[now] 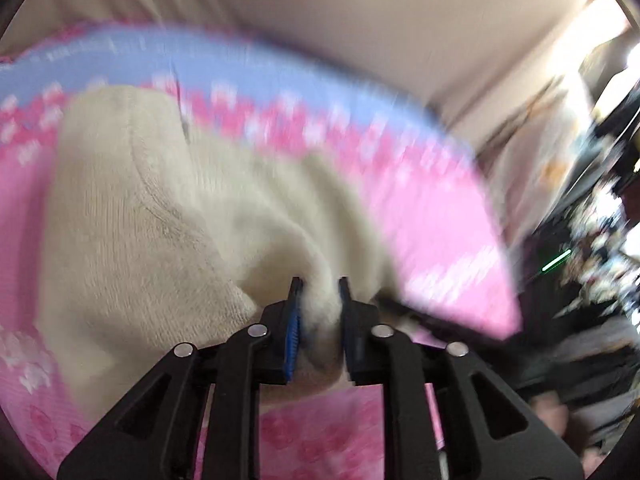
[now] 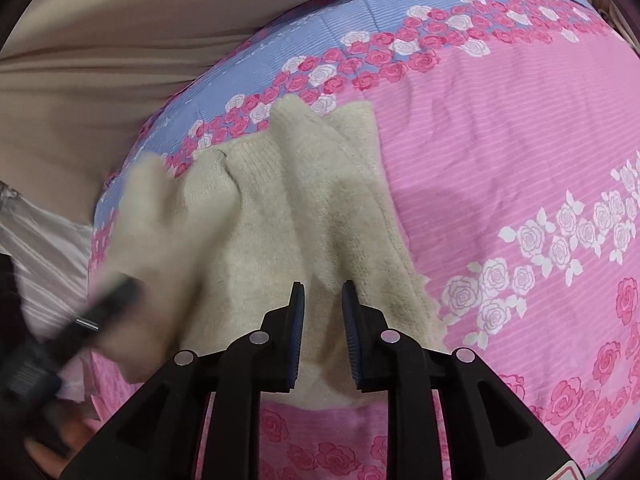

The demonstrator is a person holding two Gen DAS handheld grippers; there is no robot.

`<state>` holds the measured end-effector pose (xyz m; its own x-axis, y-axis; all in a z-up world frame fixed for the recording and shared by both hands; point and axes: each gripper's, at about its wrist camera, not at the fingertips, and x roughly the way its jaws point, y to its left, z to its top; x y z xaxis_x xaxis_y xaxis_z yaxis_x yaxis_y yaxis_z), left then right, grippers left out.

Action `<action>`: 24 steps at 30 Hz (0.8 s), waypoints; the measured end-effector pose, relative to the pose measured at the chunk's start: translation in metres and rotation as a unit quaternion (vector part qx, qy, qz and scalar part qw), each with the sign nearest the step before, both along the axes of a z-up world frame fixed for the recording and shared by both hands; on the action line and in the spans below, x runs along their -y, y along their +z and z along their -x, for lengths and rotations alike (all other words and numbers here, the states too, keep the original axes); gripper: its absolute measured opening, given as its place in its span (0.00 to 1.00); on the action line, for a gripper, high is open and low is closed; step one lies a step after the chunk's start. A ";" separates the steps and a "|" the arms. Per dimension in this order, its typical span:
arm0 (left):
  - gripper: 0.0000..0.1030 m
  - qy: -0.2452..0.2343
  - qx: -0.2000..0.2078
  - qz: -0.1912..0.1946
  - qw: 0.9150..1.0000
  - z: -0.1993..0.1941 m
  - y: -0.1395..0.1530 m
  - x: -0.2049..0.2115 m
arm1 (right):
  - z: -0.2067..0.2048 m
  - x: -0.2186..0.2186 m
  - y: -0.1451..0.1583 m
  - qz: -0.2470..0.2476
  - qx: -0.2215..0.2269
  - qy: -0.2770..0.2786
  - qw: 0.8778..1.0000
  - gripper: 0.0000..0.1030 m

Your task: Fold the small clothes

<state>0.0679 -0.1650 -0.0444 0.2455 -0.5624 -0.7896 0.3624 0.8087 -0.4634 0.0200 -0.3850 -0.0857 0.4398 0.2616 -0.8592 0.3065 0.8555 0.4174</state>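
- Left wrist view: the left gripper [image 1: 320, 284] has its jaws nearly closed on a bunched fold of the cream knit garment [image 1: 132, 216]. The cloth fills the narrow gap and both pads press on it.
- Left wrist view: the garment runs from the jaws out over the pink floral bedspread [image 1: 440, 216], towards its blue-banded edge. The frame is strongly blurred, so finer seams cannot be read.
- Left wrist view: judged step: one side or sleeve of the garment is being carried across the body to make a fold.
- Right wrist view: the right gripper [image 2: 323, 286] has its jaws set a narrow way apart over the near hem of the cream knit garment [image 2: 304, 216]. Cloth shows in the gap, but the pads appear clear of it; no grip is evident.
- Right wrist view: the garment lies on the pink floral bedspread [image 2: 500, 128], its far end at the blue rose-printed border, its right edge on plain pink.
- Right wrist view: the left gripper [image 2: 108, 300] appears blurred at the left, with a pale flap of the garment lifted in it.
- Next move, as judged: lay the lifted flap flat over the garment body, align edges, then release. The right gripper should steady the hem to prevent dragging.
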 end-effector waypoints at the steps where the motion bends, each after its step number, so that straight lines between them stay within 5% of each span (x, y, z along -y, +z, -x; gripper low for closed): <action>1: 0.23 -0.016 -0.022 -0.044 0.999 0.004 -0.018 0.009 | 0.001 0.000 0.002 -0.006 0.001 0.000 1.000 0.21; 3: 0.33 -0.026 -0.031 -0.057 0.998 0.014 -0.023 0.010 | 0.003 -0.002 0.008 -0.017 0.007 0.000 1.000 0.32; 6: 0.69 -0.011 0.033 -0.019 0.999 0.031 0.015 -0.010 | -0.002 -0.012 0.021 -0.038 0.027 0.012 0.999 0.54; 8: 0.82 0.014 0.098 -0.015 0.995 0.040 0.047 -0.030 | -0.016 -0.024 0.025 -0.060 0.029 0.028 0.997 0.61; 13: 0.83 0.079 0.160 -0.057 0.982 0.044 0.078 -0.085 | -0.067 -0.068 0.005 -0.086 -0.014 0.081 0.993 0.69; 20: 0.83 0.204 0.107 -0.040 0.972 0.041 0.064 -0.171 | -0.092 -0.137 -0.010 -0.168 -0.049 0.135 0.975 0.69; 24: 0.83 0.243 0.091 -0.036 0.965 0.044 0.058 -0.201 | -0.105 -0.173 -0.002 -0.100 -0.049 0.180 0.977 0.64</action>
<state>0.0239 0.0358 0.0135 0.6055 -0.2904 -0.7409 0.0016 0.9315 -0.3638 0.1254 -0.2125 -0.0874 0.2067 0.5522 -0.8077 0.0465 0.8190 0.5719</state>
